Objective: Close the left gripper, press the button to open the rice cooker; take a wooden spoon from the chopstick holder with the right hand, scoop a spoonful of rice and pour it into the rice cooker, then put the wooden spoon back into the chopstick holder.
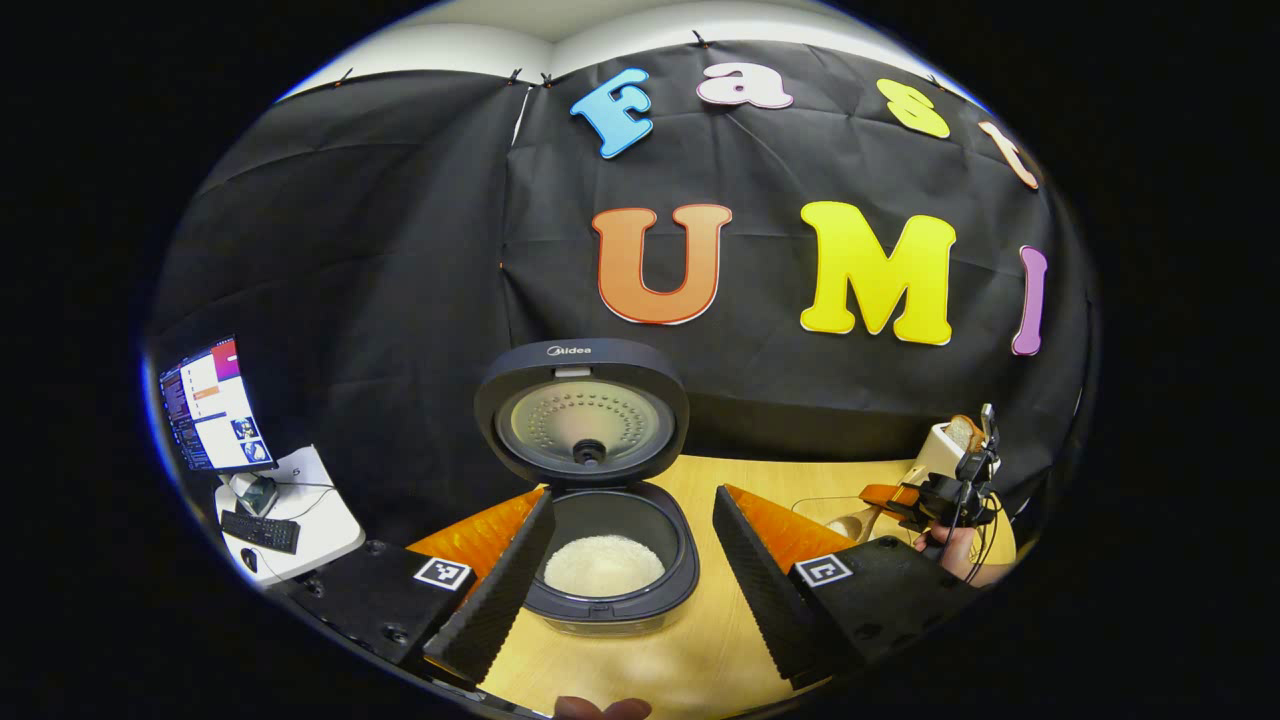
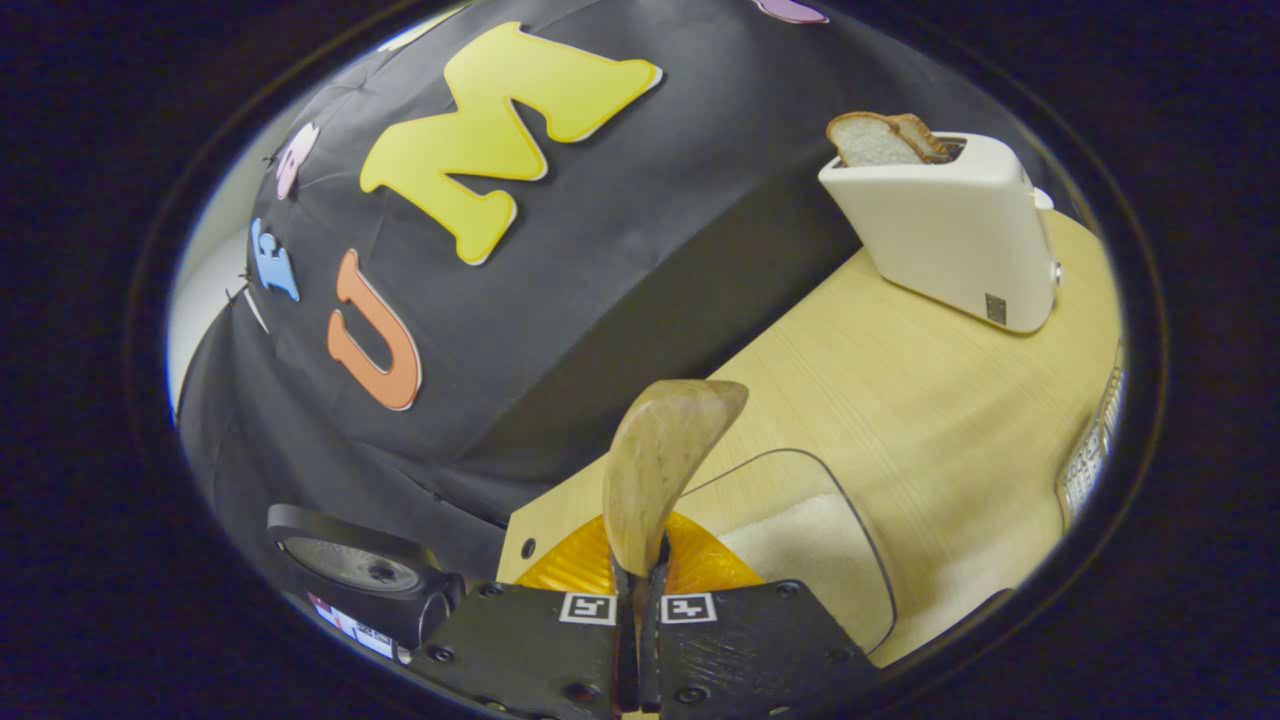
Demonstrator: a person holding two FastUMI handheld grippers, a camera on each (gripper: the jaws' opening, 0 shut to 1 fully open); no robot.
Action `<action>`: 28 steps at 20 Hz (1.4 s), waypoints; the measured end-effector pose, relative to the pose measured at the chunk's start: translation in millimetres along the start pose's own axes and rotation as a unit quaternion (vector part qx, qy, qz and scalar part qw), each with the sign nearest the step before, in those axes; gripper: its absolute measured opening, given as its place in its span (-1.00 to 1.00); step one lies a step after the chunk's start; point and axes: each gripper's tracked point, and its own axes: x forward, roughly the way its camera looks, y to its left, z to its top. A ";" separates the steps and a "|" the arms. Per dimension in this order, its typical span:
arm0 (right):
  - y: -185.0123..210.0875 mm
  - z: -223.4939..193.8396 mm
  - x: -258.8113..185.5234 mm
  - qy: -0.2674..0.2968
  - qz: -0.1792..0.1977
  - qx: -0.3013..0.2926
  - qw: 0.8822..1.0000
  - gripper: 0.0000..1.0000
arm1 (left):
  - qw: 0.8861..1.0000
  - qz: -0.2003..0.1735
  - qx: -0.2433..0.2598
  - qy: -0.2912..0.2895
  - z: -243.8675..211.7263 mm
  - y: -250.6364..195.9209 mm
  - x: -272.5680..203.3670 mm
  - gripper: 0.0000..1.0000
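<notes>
The dark rice cooker (image 1: pixel 610 560) stands with its lid (image 1: pixel 583 415) raised, and white rice lies in its pot. My left gripper (image 1: pixel 635 500) is open, one finger on each side of the pot and just short of it. My right gripper (image 2: pixel 640 565) is shut on the handle of the wooden spoon (image 2: pixel 665 450), whose bowl stands up above a clear container of rice (image 2: pixel 800 540). From the left gripper view, the right gripper (image 1: pixel 950 500) and the hand holding it hover at the far right with the spoon (image 1: pixel 865 520). The cooker's lid (image 2: pixel 350 565) sits at the lower left of the right gripper view.
A white toaster (image 2: pixel 950 230) with a slice of bread stands at the table's back right, also visible as the toaster (image 1: pixel 945 445). A perforated metal object (image 2: pixel 1090 450) sits at the table's right edge. A monitor (image 1: pixel 210 405) and keyboard (image 1: pixel 260 530) occupy a side table at the left.
</notes>
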 end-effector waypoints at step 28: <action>293.7 -152.3 19.2 0.072 0.165 -0.154 0.972 -0.96 | 0.992 0.099 -0.074 -0.019 -38.1 110.7 -54.0 1.00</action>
